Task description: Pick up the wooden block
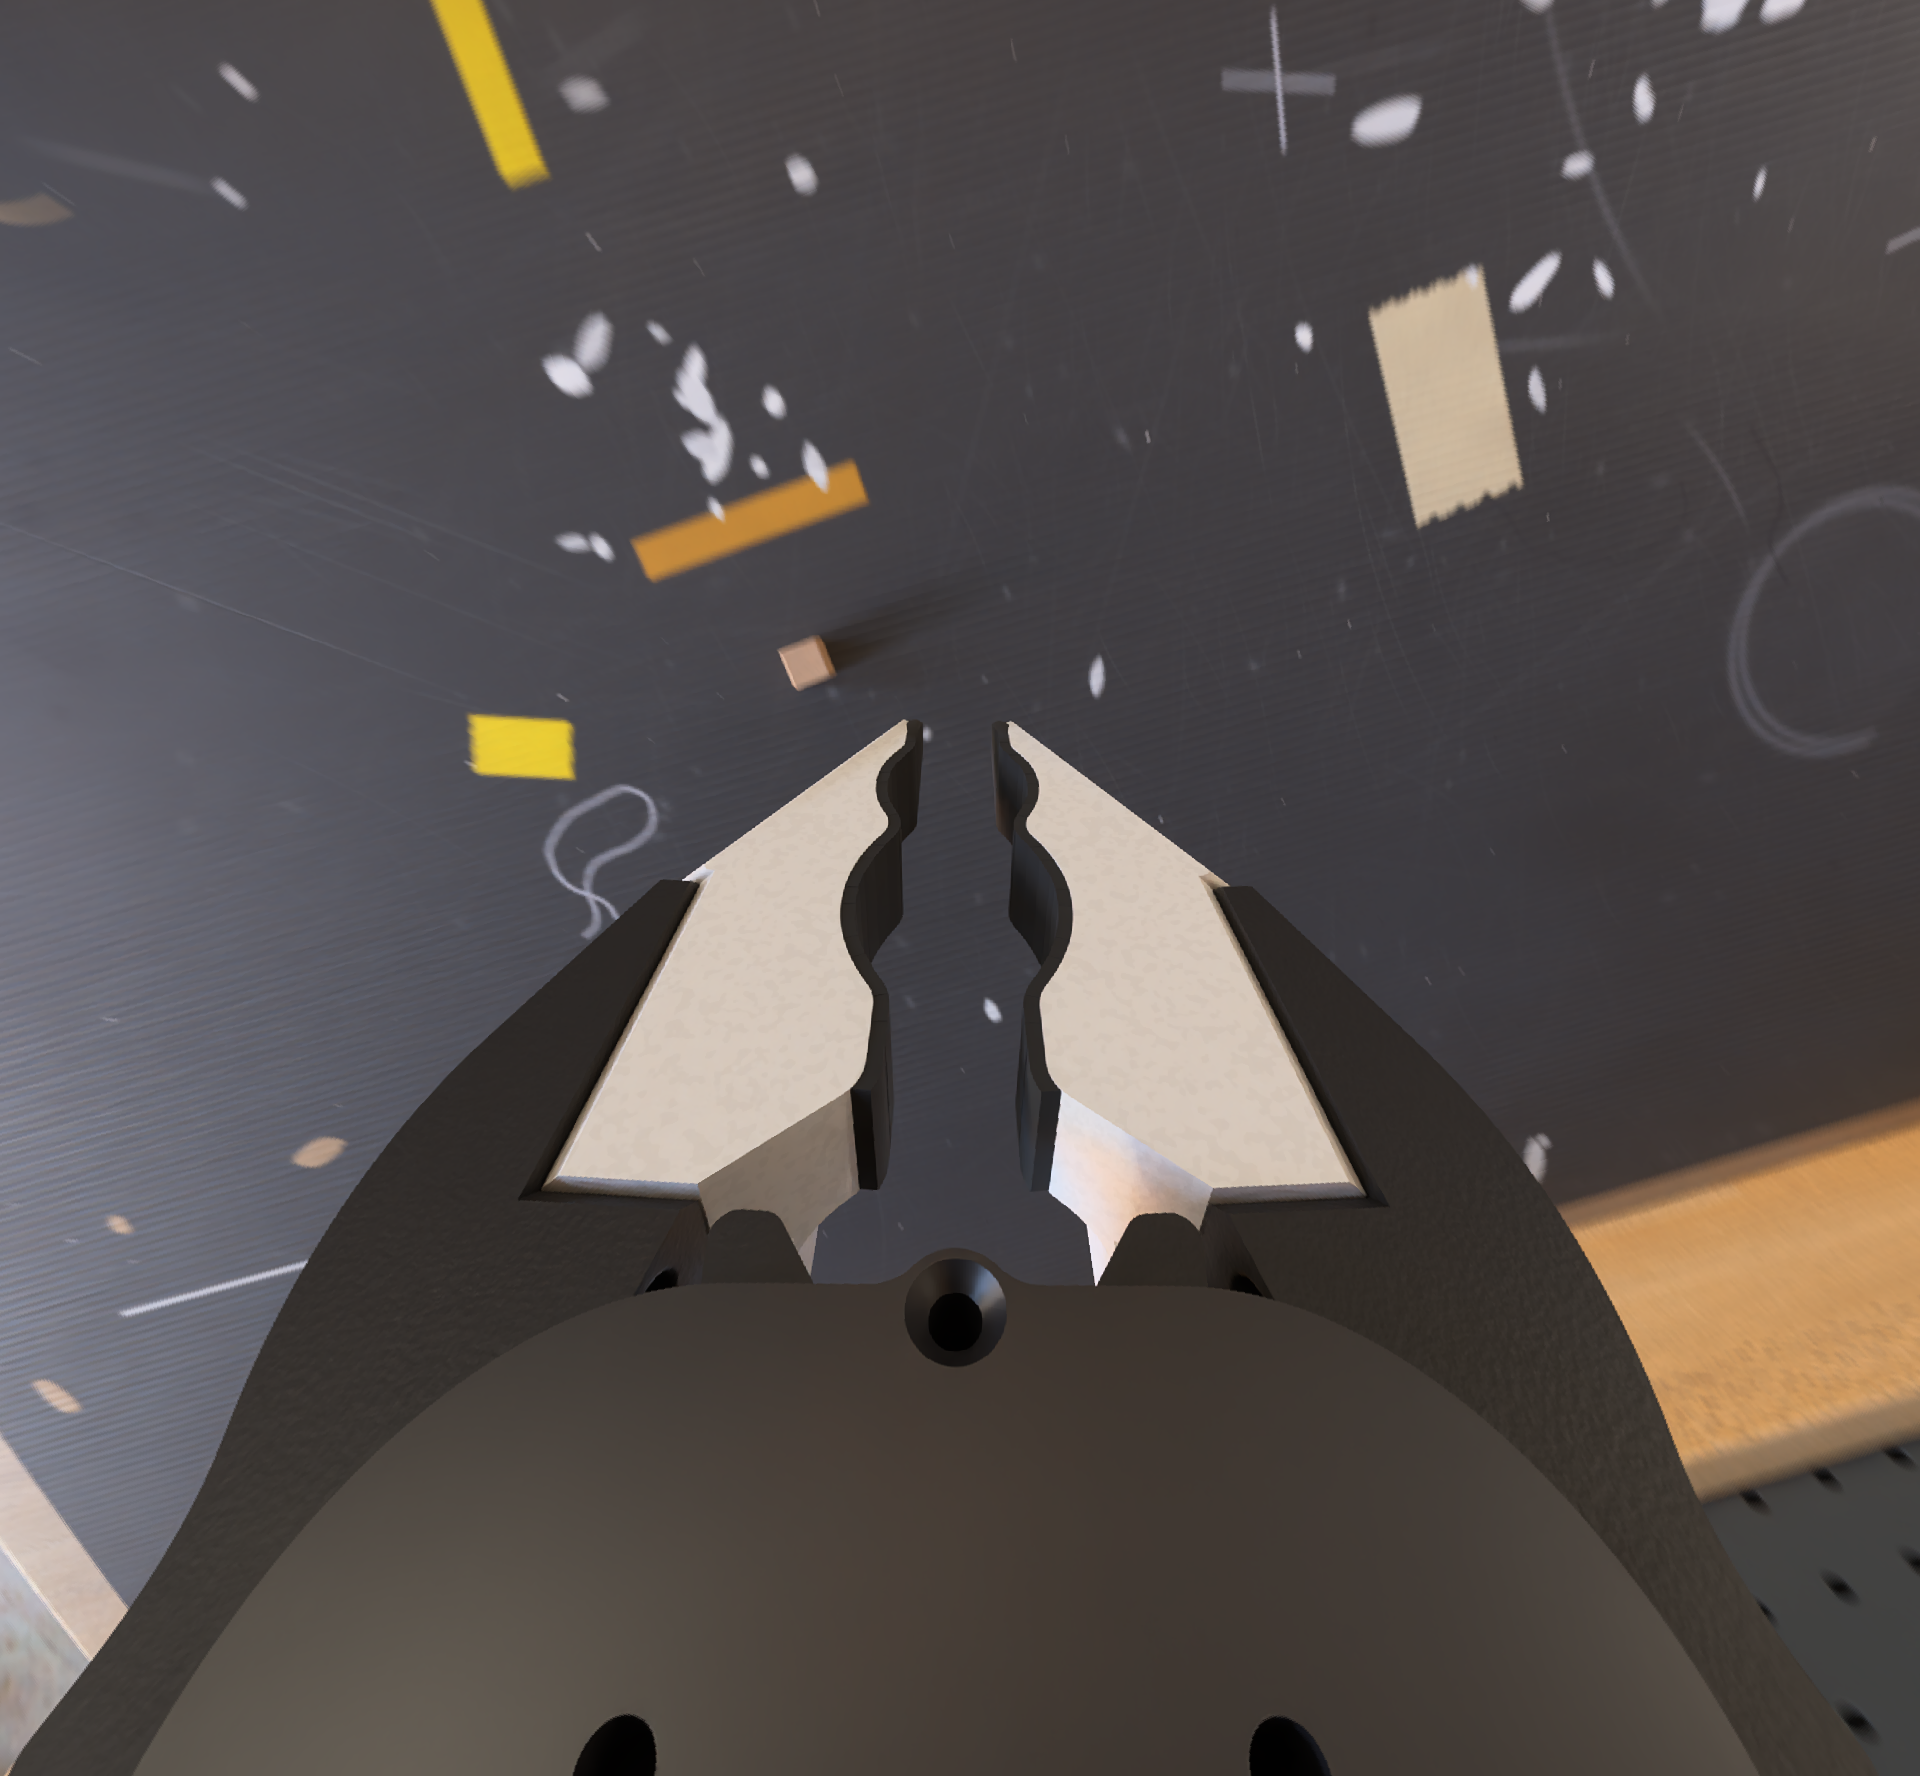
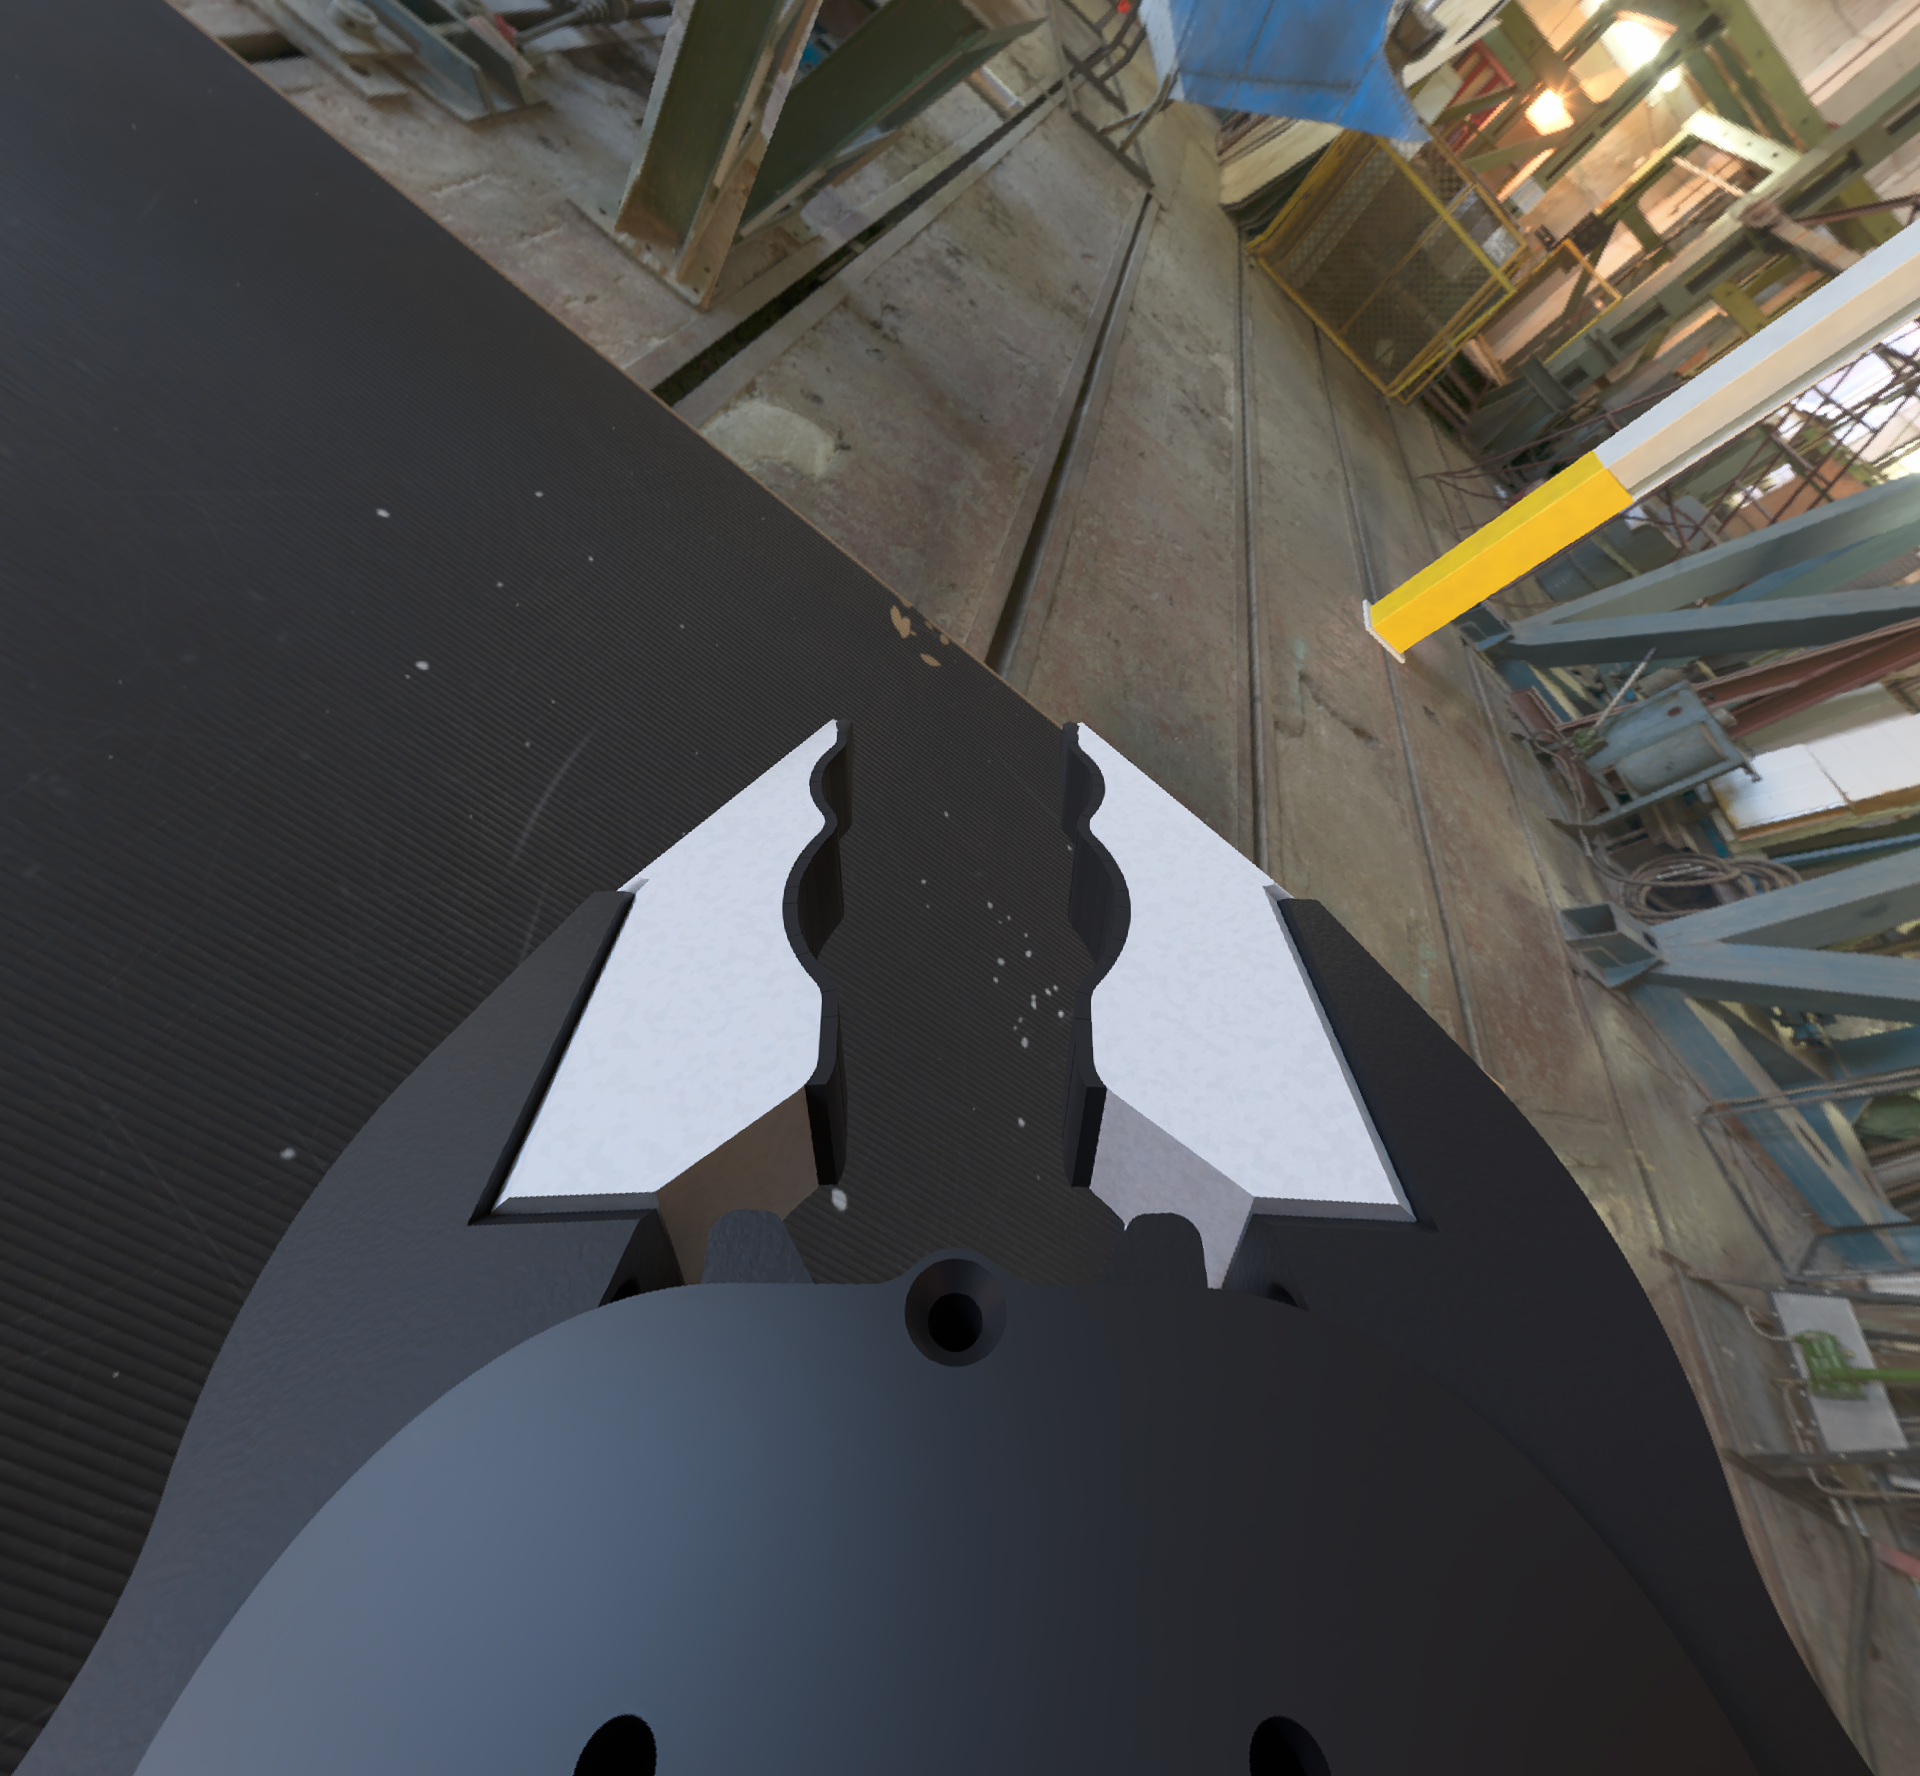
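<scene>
**Wooden block not yet grasped**

Wood-coloured, the wooden block is seen resting on the dark desk, just beyond the left gripper, whose jaws are narrowly parted and empty. The right gripper is held open, elsewhere. Approach, grip and lift are outstanding.

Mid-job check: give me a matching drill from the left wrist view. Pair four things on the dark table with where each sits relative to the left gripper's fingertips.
Things:
1. small tan wooden block
2. short bright yellow tape rectangle
3. beige masking-tape patch
4. long yellow strip

Places:
A. far ahead, upper left of the view
B. just beyond the left gripper tips, slightly left
C. level with the tips, well to the left
D. ahead and to the right

Pairs: 1-B, 2-C, 3-D, 4-A
</scene>
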You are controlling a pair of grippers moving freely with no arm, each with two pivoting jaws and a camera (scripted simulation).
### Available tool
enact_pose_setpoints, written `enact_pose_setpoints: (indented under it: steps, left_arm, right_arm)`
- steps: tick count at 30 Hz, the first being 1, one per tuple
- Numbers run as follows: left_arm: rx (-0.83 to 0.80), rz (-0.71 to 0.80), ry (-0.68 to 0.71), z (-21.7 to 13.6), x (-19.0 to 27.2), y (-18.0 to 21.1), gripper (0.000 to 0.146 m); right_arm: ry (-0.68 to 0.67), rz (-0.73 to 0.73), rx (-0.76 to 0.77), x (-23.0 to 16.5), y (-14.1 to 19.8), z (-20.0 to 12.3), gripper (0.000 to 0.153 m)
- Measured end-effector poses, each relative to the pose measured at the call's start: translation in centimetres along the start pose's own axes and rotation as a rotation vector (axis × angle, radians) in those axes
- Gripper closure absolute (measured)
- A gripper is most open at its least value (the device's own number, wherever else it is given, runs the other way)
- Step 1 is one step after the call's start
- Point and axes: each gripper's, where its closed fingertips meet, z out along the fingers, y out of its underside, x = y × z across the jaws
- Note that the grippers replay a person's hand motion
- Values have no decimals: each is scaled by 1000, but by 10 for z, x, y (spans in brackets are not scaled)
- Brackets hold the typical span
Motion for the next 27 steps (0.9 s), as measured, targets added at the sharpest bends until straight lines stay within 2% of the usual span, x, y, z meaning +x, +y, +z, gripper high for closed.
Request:
enact_pose_setpoints:
  steps: [3, 7, 9, 12, 14, 17, 19, 22, 27]
  left_arm:
    - [-135, -4, 70, 16, 5, 13, 135]
    - [-173, 146, 68, 30, 9, 8, 139]
    - [-235, 331, 2, 33, 2, 7, 139]
    - [-231, 786, -228, 33, -20, -10, 138]
    - [-247, 991, -223, 37, -23, -7, 141]
    - [-437, 1016, -111, 42, -31, 17, 136]
    - [-491, 1012, -67, 49, -36, 24, 132]
    - [-523, 1098, -100, 64, -43, 28, 126]
    - [-583, 1215, -176, 80, -56, 29, 124]
  right_arm:
    - [-16, -11, -18, -3, 3, 3, 112]
    - [-37, 7, -16, -4, 7, 5, 112]
    - [-44, 14, -10, -4, 7, 6, 113]
    - [-57, 29, -1, -7, 4, 9, 114]
    - [-70, 10, -3, -13, 1, 11, 114]
    - [-74, -42, -14, -23, -6, 15, 114]
    - [-82, -65, -7, -30, -13, 17, 114]
    - [-100, -85, 10, -38, -21, 18, 114]
    - [-104, -97, -1, -42, -21, 20, 114]
